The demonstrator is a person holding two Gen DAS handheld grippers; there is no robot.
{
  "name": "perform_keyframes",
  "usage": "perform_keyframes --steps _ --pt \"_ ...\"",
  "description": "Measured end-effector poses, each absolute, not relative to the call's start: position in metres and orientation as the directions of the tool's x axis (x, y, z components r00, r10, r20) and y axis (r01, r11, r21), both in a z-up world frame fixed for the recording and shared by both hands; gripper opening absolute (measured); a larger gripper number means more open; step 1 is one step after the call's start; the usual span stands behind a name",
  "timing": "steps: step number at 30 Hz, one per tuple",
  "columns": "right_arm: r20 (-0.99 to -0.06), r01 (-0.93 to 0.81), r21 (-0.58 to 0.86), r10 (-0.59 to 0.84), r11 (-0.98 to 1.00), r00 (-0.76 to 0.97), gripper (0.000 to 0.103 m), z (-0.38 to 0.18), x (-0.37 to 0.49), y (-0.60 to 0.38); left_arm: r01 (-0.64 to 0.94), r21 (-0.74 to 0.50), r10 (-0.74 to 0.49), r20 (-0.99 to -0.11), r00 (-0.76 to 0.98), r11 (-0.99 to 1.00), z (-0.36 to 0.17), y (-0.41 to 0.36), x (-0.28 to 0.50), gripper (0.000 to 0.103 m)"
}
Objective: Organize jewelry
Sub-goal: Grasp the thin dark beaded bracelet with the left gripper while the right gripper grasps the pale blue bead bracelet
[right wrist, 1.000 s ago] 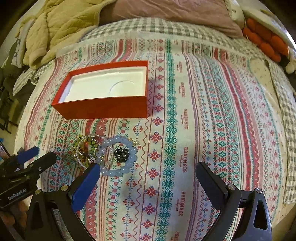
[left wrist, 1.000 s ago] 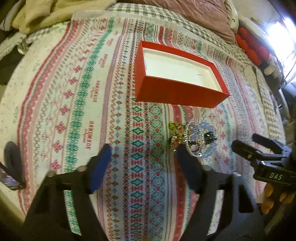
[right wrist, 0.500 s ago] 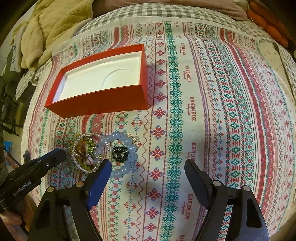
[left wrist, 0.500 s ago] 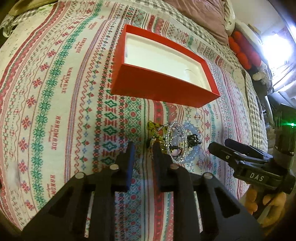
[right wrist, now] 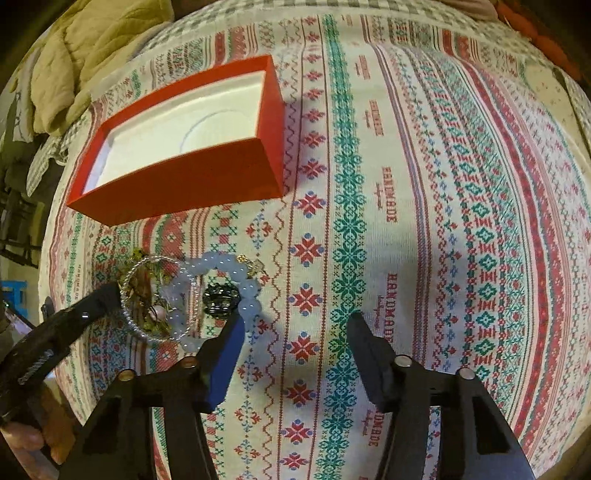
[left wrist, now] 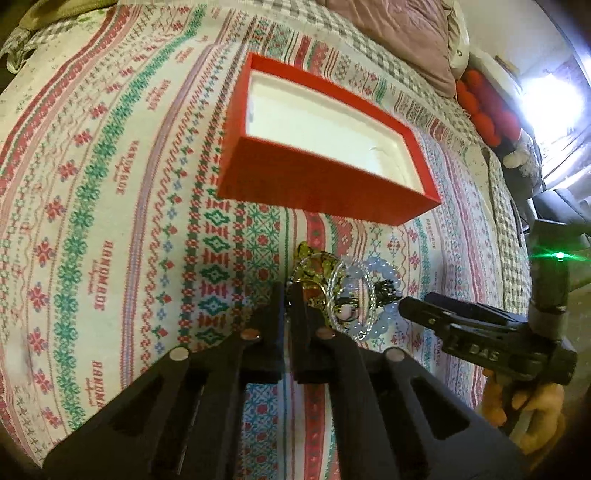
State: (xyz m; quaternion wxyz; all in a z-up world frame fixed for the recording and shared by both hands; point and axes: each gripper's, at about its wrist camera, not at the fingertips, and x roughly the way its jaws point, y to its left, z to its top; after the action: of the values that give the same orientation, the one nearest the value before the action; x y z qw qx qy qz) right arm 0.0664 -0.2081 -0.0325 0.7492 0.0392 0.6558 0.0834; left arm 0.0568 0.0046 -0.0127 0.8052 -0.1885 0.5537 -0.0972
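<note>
Bedroom: patterned bedspread (right wrist: 406,184), pillow (left wrist: 399,33)

A: Can you tell whether the left gripper (left wrist: 286,295) pinches the tangled bracelets (left wrist: 343,295), lower centre?
B: No; the fingertips hide the contact. Upper right, the window glare washes everything out.

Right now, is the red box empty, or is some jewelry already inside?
Empty. The red box shows only its white lining; the jewelry pile lies on the blanket in front.

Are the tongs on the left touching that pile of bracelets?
Touching. In the left wrist view the left tongs have their tips nearly closed against the gold edge of the bracelet pile, no gap showing.
</note>
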Motion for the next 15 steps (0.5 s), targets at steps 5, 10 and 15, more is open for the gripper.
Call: perform_keyframes --steps 5,10,15 --pt "-0.972 -0.078 0.189 0.198 0.979 0.126 0.051 -0.032 0.073 -0.204 -0.055 -0.402 -0.354 -0.855 0.380 0.914 -0.006 0.017 0.052 0.003" --pt "-0.966 -0.095 0.229 0.238 0.969 0.102 0.044 -0.036 0.077 -0.192 -0.069 -0.384 -0.330 -0.861 0.386 0.921 -0.004 0.030 0.045 0.003" --pt "-0.966 -0.102 0.227 0.238 0.968 0.105 0.040 -0.043 0.075 -0.179 -0.083 -0.359 -0.303 -0.874 0.379 0.930 -0.007 0.037 0.042 0.003"
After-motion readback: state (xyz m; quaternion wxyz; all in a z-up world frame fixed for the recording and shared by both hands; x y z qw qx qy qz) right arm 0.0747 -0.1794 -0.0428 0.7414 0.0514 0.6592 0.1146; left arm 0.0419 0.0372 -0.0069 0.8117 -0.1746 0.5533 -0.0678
